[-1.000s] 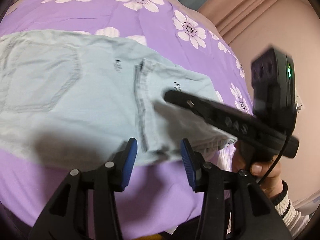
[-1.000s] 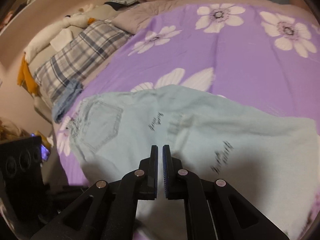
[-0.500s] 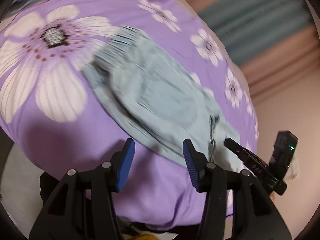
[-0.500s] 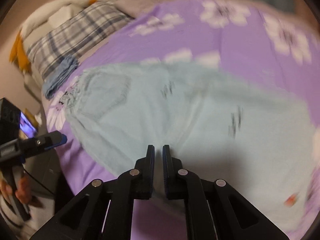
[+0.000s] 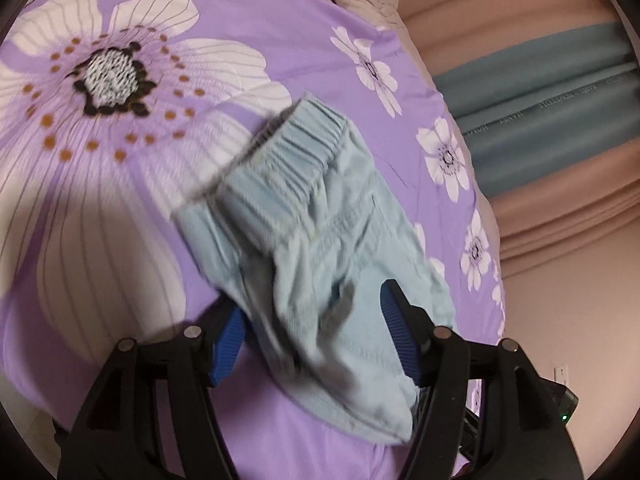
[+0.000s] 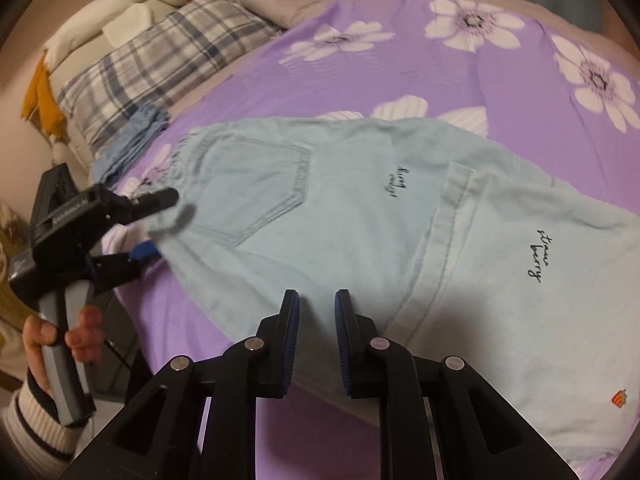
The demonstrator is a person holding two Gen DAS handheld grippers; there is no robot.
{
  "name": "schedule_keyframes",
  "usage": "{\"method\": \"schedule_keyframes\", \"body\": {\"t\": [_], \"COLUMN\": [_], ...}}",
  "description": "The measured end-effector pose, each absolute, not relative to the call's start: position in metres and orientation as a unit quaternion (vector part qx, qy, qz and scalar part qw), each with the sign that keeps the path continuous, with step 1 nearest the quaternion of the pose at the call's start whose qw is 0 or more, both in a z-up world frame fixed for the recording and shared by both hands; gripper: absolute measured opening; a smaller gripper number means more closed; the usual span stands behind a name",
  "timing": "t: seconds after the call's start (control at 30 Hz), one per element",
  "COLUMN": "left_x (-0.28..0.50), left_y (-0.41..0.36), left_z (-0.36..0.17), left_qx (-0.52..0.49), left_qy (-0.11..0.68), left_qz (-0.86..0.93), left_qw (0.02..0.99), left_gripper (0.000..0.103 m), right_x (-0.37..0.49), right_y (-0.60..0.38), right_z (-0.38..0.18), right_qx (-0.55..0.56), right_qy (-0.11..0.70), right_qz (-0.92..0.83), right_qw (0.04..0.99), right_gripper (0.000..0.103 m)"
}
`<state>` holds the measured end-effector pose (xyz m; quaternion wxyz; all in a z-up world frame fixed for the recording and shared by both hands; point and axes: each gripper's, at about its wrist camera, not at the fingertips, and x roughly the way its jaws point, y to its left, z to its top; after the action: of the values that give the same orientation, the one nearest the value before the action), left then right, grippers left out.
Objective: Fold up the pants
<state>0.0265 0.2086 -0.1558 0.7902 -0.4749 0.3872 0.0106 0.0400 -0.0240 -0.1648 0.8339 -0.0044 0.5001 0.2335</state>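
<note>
Half-folded pants [image 6: 360, 216] lie on the bed [image 6: 400, 72], final fold pending; left hand-held gripper [image 5: 312, 344] straddles the waistband wide, right hand-held gripper [image 6: 316, 320] hovers narrow, empty.

Pale blue denim pants [image 6: 360, 216], folded flat, back pocket up, on purple bedspread

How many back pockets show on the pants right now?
1 in the right wrist view: the back pocket near the waistband, on the pants, close to the left tongs. Another may be folded under.
</note>
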Motion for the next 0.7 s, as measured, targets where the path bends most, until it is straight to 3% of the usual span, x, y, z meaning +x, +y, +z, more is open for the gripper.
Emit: {"method": "schedule_keyframes", "body": {"t": [0.07,0.13,0.2,0.47,0.7], "left_x": [0.034,0.041,0.046,0.049,0.052], "left_y": [0.212,0.212,0.210,0.208,0.207], "left_z": [-0.155,-0.153,-0.153,-0.157,-0.157], "left_qx": [-0.472,-0.448,-0.419,-0.398,-0.394], "left_qy": [0.394,0.409,0.428,0.432,0.432], "left_qz": [0.012,0.019,0.024,0.020,0.016], "left_qw": [0.789,0.794,0.800,0.809,0.811], "left_gripper": [0.062,0.043,0.038,0.037,0.037], "right_x": [0.052,0.068,0.084,0.160,0.139], "right_y": [-0.026,-0.025,-0.023,-0.016,-0.016], "right_z": [-0.161,-0.158,-0.156,-0.179,-0.170], "right_qx": [0.009,0.005,-0.004,0.006,-0.014], "right_qy": [0.500,0.492,0.487,0.516,0.525], "right_qz": [0.224,0.205,0.181,0.110,0.120], "right_qw": [0.837,0.846,0.854,0.849,0.842], "right_gripper": [0.030,0.033,0.033,0.029,0.029]}}
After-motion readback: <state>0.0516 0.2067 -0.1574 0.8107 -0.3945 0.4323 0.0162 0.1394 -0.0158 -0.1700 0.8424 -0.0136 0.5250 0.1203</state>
